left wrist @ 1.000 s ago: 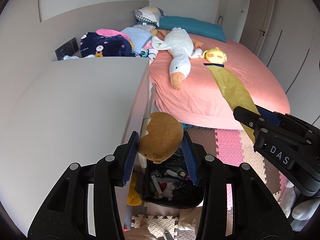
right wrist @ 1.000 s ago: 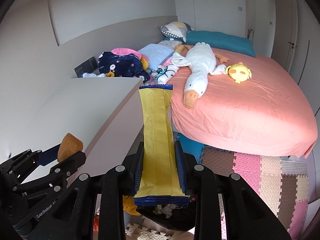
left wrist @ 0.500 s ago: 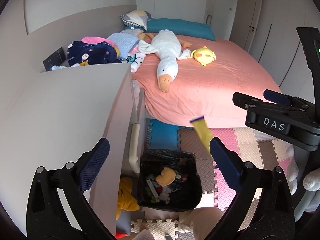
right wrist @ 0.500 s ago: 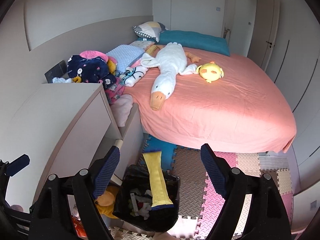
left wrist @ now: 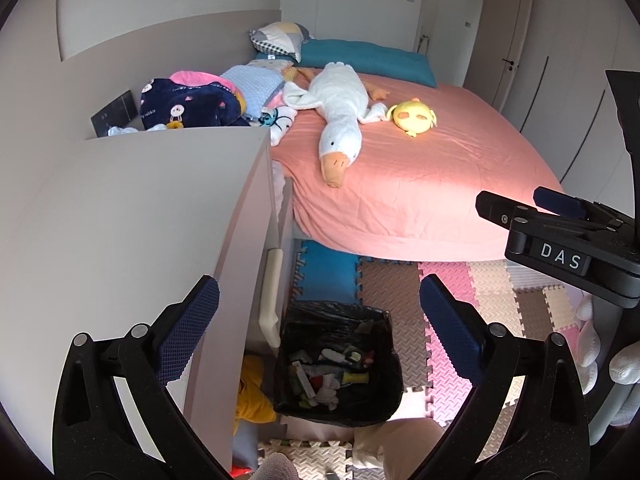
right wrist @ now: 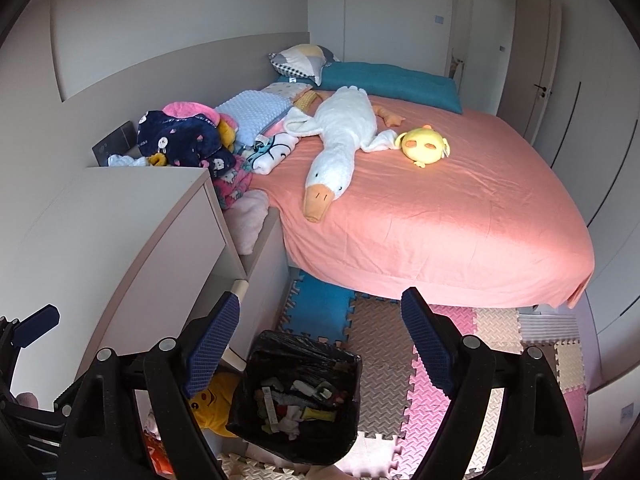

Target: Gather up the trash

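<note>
A bin lined with a black bag [left wrist: 332, 309] stands on the floor beside the cabinet, holding several pieces of mixed trash [left wrist: 336, 372]. My left gripper [left wrist: 316, 300] hangs above it, open wide, with nothing between its blue pads. In the right wrist view the same bin [right wrist: 304, 345] lies below my right gripper [right wrist: 320, 308], which is also open and empty. The trash [right wrist: 296, 404] shows inside the bag. The right gripper's black body enters the left wrist view at the right edge.
A pale cabinet [left wrist: 140, 220] fills the left. A bed with a pink sheet [left wrist: 420, 184] carries a white goose plush [left wrist: 340, 120], a yellow plush [left wrist: 414, 114] and piled clothes [left wrist: 188, 104]. Foam mats [left wrist: 392, 288] cover the floor. A yellow toy [left wrist: 250, 392] lies beside the bin.
A second ago the left gripper held a brown round piece and the right a long yellow wrapper. Both jaws opened and the two pieces fell into the bin. Both grippers are now empty.
</note>
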Demonstrator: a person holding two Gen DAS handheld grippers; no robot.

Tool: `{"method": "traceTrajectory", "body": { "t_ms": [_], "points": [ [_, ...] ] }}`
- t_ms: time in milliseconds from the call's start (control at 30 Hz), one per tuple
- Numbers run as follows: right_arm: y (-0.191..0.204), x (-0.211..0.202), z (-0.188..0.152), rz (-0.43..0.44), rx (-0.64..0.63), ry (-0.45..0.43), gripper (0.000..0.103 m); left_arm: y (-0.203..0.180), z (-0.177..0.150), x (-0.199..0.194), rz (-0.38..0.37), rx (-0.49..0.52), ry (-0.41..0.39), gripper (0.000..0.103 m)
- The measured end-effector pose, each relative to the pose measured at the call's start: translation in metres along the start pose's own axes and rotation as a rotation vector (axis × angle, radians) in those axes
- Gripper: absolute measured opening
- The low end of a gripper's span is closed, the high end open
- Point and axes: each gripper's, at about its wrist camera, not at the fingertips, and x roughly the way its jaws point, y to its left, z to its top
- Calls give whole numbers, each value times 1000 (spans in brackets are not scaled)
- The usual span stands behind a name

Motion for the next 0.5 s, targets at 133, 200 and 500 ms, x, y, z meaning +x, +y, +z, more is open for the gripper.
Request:
{"method": "traceTrajectory", "body": {
  "t_ms": [133,200,500],
  "points": [
    [2,-1,-1,1,-5,2,83,0,-1,-3,0,-1,-9,96],
    [3,-1,-1,0,-5,2,83,1,0,-4,1,3,-16,96],
    [2,-2,-2,0,-3,2,83,-1,0,-6,-18,1,-11,96]
  ]
}}
